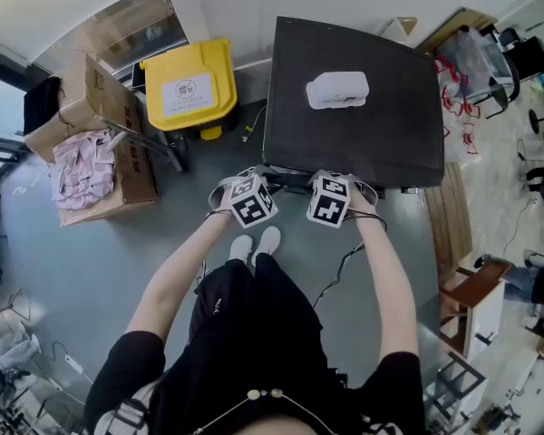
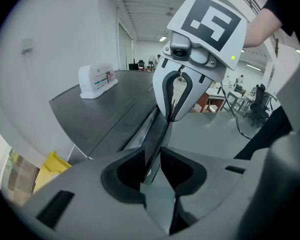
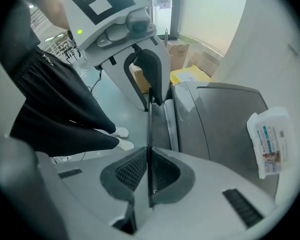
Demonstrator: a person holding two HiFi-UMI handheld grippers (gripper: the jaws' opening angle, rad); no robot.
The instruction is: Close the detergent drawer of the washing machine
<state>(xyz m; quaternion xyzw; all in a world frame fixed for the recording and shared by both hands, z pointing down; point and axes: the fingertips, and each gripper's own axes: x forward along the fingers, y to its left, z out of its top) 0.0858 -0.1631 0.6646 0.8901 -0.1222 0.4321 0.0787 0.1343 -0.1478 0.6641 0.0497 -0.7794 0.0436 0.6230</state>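
The washing machine (image 1: 363,134) has a dark grey top, and its detergent drawer (image 1: 293,181) sticks out at the front edge toward me. Both grippers are at the drawer's thin dark front panel (image 2: 157,134). My left gripper (image 1: 254,181) straddles the panel's edge; in the left gripper view its jaws (image 2: 151,166) stand a little apart, with a gap on the right side of the panel. My right gripper (image 1: 331,184) is shut on the same panel (image 3: 149,129), its ribbed pads (image 3: 149,171) pressing both faces. Each gripper view shows the other gripper further along the panel.
A white packet (image 1: 338,90) lies on the machine's top. A yellow bin (image 1: 190,84) and cardboard boxes (image 1: 91,152) with cloth stand to the left. Wooden furniture (image 1: 449,234) is on the right. A cable (image 1: 340,275) runs across the floor by the person's feet (image 1: 254,243).
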